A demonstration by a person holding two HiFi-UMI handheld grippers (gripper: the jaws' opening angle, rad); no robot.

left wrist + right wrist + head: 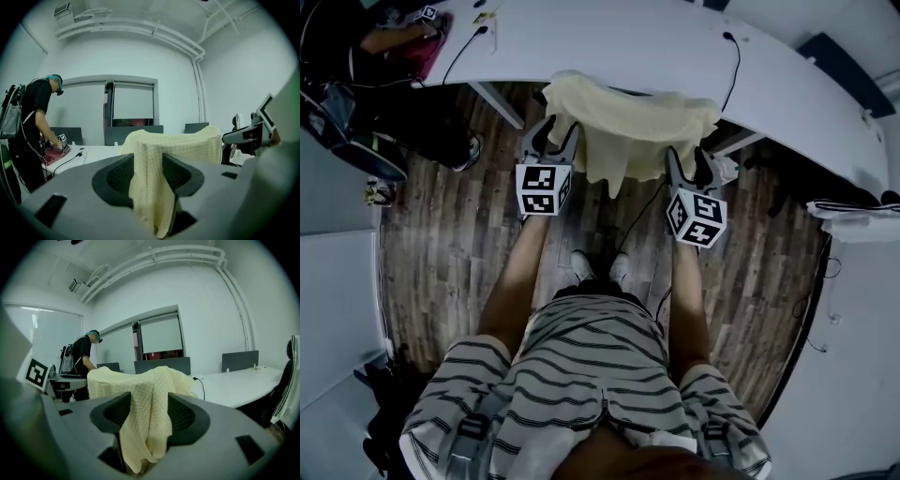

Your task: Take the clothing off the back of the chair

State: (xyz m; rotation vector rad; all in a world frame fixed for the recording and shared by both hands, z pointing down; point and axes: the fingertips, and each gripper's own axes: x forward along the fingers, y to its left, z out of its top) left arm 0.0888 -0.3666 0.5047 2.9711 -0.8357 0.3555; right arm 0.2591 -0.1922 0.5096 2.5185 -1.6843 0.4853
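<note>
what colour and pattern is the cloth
Pale yellow cloth, small check weave; clearest in the right gripper view.

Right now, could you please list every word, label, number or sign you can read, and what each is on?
None: no word, number or brand is legible in any view.
Left cube, on the left gripper: square marker patterns, no text.
Right cube, on the right gripper: the same.
Small marker by the far person: too small to read.
</note>
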